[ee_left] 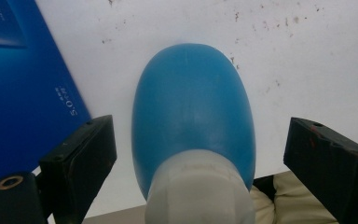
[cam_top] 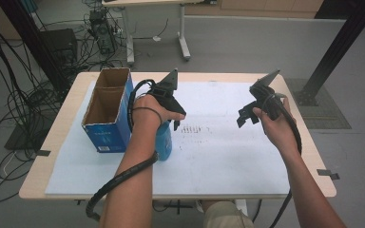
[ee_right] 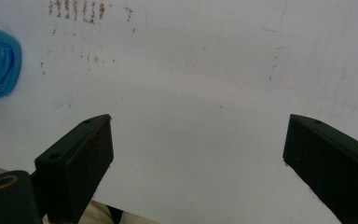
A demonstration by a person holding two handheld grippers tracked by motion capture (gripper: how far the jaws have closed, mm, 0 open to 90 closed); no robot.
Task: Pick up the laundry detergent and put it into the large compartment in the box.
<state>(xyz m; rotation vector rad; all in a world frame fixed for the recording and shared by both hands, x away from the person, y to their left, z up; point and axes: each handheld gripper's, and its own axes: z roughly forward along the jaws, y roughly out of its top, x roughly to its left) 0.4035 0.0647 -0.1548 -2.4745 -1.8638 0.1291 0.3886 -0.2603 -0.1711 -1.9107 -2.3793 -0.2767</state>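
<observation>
Evidently blue bottle [ee_left: 193, 112] sits untouched between parted jaws.

Even, soft indoor light, faint shadows on the white desk [cam_top: 228, 156], close-up views slightly blurred, no glare

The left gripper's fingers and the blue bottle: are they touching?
Apart. The left gripper view shows white table between each of the fingers and the blue bottle, so the left gripper stands open around it.
</observation>
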